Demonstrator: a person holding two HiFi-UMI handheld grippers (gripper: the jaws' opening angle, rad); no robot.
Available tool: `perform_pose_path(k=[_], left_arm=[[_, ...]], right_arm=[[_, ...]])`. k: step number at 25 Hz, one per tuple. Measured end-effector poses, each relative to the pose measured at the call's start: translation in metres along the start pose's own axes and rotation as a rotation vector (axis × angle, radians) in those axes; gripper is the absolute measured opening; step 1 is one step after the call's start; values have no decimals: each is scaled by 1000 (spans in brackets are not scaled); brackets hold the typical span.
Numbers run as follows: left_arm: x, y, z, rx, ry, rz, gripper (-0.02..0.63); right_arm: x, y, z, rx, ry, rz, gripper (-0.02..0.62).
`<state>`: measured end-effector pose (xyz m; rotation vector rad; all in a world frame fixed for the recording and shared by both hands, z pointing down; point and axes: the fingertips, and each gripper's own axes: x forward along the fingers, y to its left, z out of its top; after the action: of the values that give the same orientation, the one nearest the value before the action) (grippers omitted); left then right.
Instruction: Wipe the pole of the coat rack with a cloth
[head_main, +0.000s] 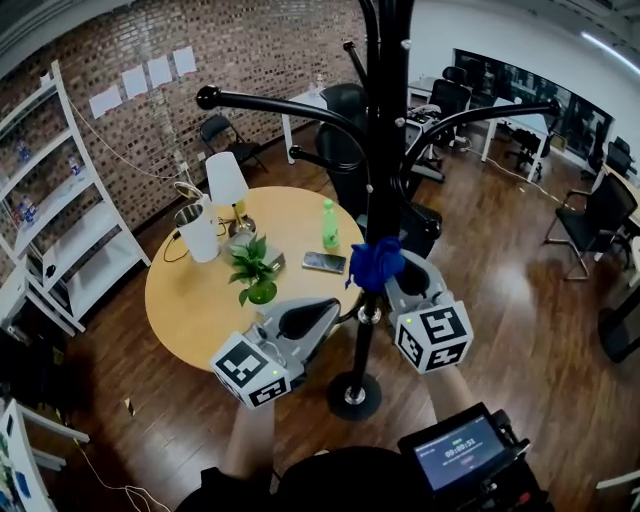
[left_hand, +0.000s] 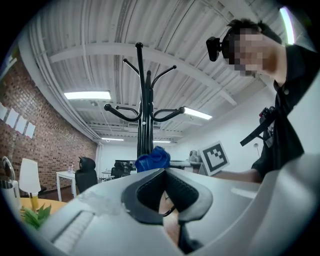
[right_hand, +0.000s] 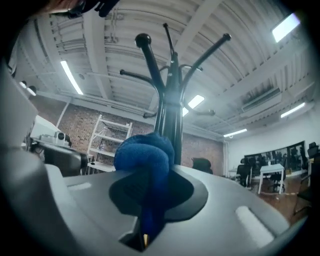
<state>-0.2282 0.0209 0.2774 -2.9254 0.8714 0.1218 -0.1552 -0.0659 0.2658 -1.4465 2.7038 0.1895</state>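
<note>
The black coat rack pole (head_main: 385, 150) rises in the middle of the head view from a round base (head_main: 354, 395). My right gripper (head_main: 392, 270) is shut on a bunched blue cloth (head_main: 376, 263), which sits against the pole at about table height. The right gripper view has the cloth (right_hand: 142, 157) bulging out of the right gripper (right_hand: 152, 176), with the pole (right_hand: 170, 117) just behind. My left gripper (head_main: 335, 306) hangs left of the pole, shut and holding nothing. The left gripper (left_hand: 164, 171) looks up at the pole (left_hand: 144, 130) and the cloth (left_hand: 152, 161).
A round wooden table (head_main: 190, 305) stands left of the rack, carrying a plant (head_main: 255, 270), a lamp (head_main: 227, 180), a white jug (head_main: 198, 233), a green bottle (head_main: 329, 224) and a phone (head_main: 324, 262). White shelving (head_main: 60, 230) lines the left wall; office chairs (head_main: 590, 215) stand right.
</note>
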Motion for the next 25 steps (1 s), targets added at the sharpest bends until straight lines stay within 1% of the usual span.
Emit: perform_pose_path(k=[2, 4, 7, 10, 12, 14, 18, 21, 23, 25], left_arm=[[0, 1, -7, -18, 12, 2, 2], [2, 2, -12, -28, 25, -1, 2], [8, 4, -18, -18, 38, -4, 2], [12, 3, -22, -14, 45, -11, 2], [13, 1, -24, -21, 52, -17, 2], [13, 0, -28, -29, 61, -18, 2], [13, 2, -30, -35, 63, -7, 2], [13, 1, -28, -33, 60, -5, 2], [13, 2, -26, -30, 56, -1, 2], [13, 2, -24, -27, 49, 3, 2]], right_arm=[[-3, 4, -40, 43, 83, -23, 49], [-7, 7, -72, 64, 141, -46, 49], [-11, 11, -122, 85, 245, -74, 49], [-15, 13, -177, 138, 350, -94, 49], [-19, 10, -207, 154, 400, -108, 49], [-23, 5, -225, 172, 418, -117, 49], [-24, 4, -227, 193, 429, -108, 49], [-24, 9, -216, 206, 420, -85, 49], [-20, 13, -190, 214, 378, -63, 49], [-14, 14, -153, 215, 315, -43, 49]])
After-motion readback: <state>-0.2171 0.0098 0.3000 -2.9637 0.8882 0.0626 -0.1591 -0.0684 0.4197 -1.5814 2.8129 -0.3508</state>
